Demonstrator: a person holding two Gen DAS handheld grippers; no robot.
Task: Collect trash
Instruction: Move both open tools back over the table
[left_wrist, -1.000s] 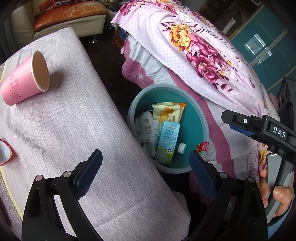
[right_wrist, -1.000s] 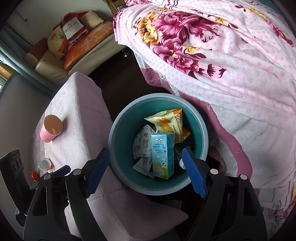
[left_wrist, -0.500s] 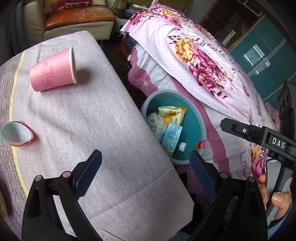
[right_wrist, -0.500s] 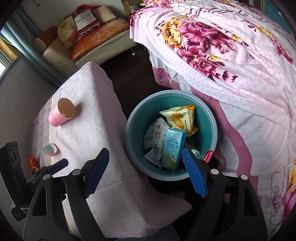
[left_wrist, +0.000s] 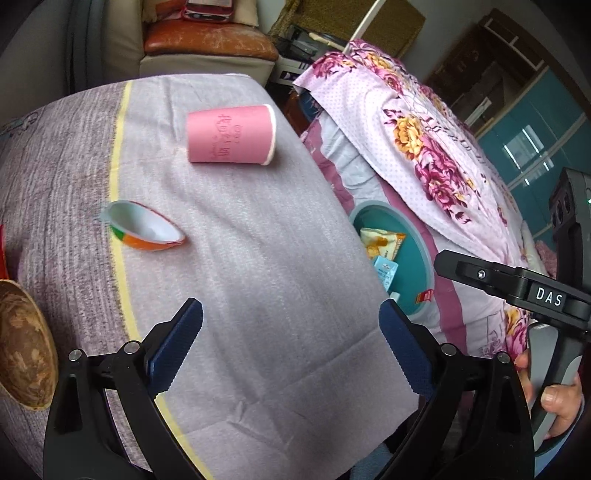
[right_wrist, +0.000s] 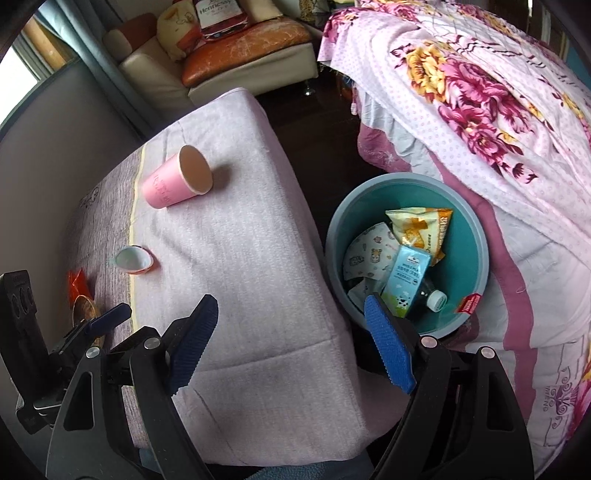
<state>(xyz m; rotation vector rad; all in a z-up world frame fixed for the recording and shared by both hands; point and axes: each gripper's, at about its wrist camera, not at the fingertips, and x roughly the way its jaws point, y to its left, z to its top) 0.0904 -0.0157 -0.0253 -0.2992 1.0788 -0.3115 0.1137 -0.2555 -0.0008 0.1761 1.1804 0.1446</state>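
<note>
Lying on its side on the cloth-covered table (left_wrist: 258, 295), well ahead of the left gripper (left_wrist: 291, 347), the pink paper cup (left_wrist: 231, 134) has its long axis running left to right in that view, mouth toward the table's right edge, with a small empty pudding cup (left_wrist: 144, 230) nearer on the left. The left gripper's jaws are spread wide with nothing between them. Further right, the right gripper (right_wrist: 291, 339) is equally spread and empty, straddling the table's edge and the teal bin (right_wrist: 476, 236) holding a milk carton (right_wrist: 406, 280) and snack bag (right_wrist: 421, 225).

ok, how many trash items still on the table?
3 visible: pink cup lying on its side, small empty tub nearer the grippers, orange wrapper at the table edge. More may be hidden.
</note>
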